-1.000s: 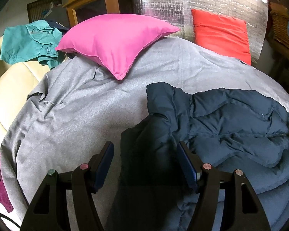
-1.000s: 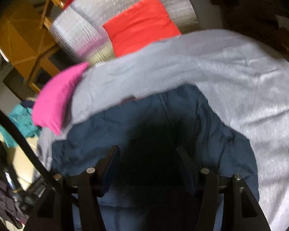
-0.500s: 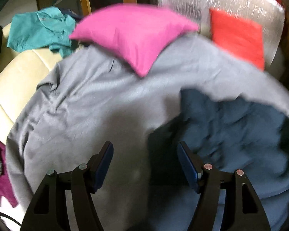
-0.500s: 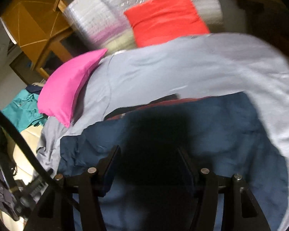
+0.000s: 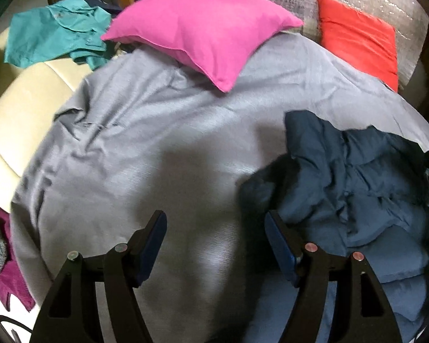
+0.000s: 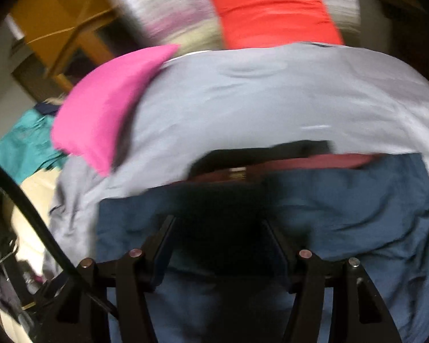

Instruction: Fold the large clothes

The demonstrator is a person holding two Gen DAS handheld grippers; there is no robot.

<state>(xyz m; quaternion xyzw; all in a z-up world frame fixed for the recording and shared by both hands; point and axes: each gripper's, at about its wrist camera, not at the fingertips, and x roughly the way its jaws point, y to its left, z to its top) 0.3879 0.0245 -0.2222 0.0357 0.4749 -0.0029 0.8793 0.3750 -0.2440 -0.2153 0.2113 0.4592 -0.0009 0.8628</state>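
**Inspector:** Nearest first. Left tongs [image 5: 216, 237] stand spread, nothing between the pads; below them is bare grey sheet [image 5: 163, 131]. Their jaws have just been opening a little further. The navy padded jacket [image 5: 357, 194] lies at their three o'clock, its near edge just beside the right-hand pad.

**Assistant:** And the right tongs [image 6: 218, 243]?

**Inspector:** Spread as well, hanging over the jacket [image 6: 343, 214]. The view is blurred and dark between the pads, so I cannot tell whether cloth touches them. A dark red lining shows along the jacket's far edge, at twelve o'clock.

**Assistant:** Advice for the step?

**Inspector:** My judgement: the jacket is bunched, not yet flat. Take one edge with each pair of tongs, well apart, draw it taut and level, then lay the fold. Padded cloth slips, so bite deep past the seam.

**Assistant:** Surroundings?

**Inspector:** A bed under the grey sheet. Beyond, a pink cushion [image 5: 206, 31] at twelve o'clock, a red cushion [image 5: 360, 40] at two, a teal shirt [image 5: 54, 31] at ten on cream upholstery. Silver quilted padding and wooden furniture stand behind.
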